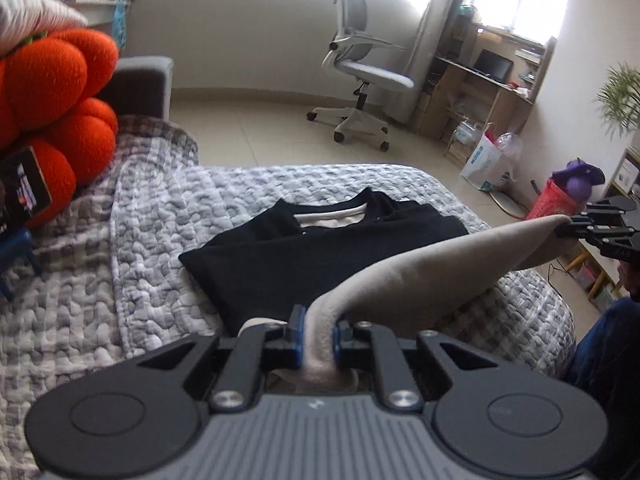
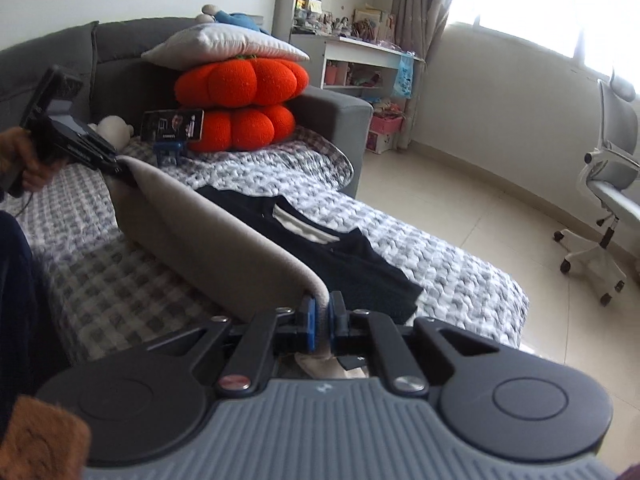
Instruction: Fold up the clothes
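A folded black cotton garment point(image 1: 320, 256) lies flat on the quilted checked bed cover point(image 1: 160, 216), near the bed's foot edge. A beige fleece cloth point(image 1: 432, 268) spans above its near side, lifted between left gripper point(image 1: 318, 334) and right gripper point(image 2: 320, 320). Two stacked orange pumpkin-shaped plush cushions point(image 2: 244, 96) sit at the bed's head end, a white pillow point(image 2: 228, 46) on top.

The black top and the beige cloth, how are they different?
The black top lies flat on the quilt; the beige cloth is lifted in the air. Nothing holds the black top, while the beige cloth is pinched at both ends, by the left gripper and the right gripper. One is dark, the other pale. Both are soft clothes over the bed.
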A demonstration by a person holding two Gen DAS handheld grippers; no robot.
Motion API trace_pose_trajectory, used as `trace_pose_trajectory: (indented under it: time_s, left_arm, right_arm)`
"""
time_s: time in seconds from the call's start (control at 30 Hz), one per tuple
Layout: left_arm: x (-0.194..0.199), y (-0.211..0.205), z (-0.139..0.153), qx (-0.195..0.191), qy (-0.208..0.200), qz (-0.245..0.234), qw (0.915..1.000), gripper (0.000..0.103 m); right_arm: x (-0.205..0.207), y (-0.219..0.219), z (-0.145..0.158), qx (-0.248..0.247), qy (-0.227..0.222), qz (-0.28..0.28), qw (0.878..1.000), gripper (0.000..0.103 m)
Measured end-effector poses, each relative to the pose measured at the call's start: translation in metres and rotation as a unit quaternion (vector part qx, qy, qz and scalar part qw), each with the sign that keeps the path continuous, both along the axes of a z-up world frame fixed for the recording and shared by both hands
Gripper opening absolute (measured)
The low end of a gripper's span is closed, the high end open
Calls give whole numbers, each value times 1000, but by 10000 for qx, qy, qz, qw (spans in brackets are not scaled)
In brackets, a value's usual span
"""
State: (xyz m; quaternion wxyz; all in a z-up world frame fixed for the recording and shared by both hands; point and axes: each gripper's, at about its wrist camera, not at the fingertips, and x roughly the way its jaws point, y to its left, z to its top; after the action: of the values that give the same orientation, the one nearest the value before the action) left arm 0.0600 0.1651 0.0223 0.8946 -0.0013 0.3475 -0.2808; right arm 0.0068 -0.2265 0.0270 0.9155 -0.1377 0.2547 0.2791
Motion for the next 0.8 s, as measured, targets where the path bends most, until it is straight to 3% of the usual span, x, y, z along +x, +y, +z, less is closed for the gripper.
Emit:
trace_pose_trajectory:
  time_s: [0.13,0.27,0.5,0.6,0.7,0.8]
  left_arm:
    - [0,-3,5,-25,-39,10,10000,13]
    - [33,3,7,-281,230,353,9987,12]
    - [114,12,-22,-796,1100,945,9862,12]
    - [142,15,-52,-947,1600,1155,9758,14]
    - [154,29,-79,-1565,1960,1391,9580,22]
    - [154,37,-83,-2101,1952,1495,9463,29]
  right_arm:
    - [5,-9,0,138,-5,-158,9998,7]
    - [41,-3,10,229,106,-182,9995,7]
    - [152,0,7,588,1273,-327,9896,7]
    - [191,-2,-16,682,1817,-530,9796,7]
    - [205,-3,-49,820,2089,-747,9716,15]
    - [207,-4,-57,980,2028,-829,9708,18]
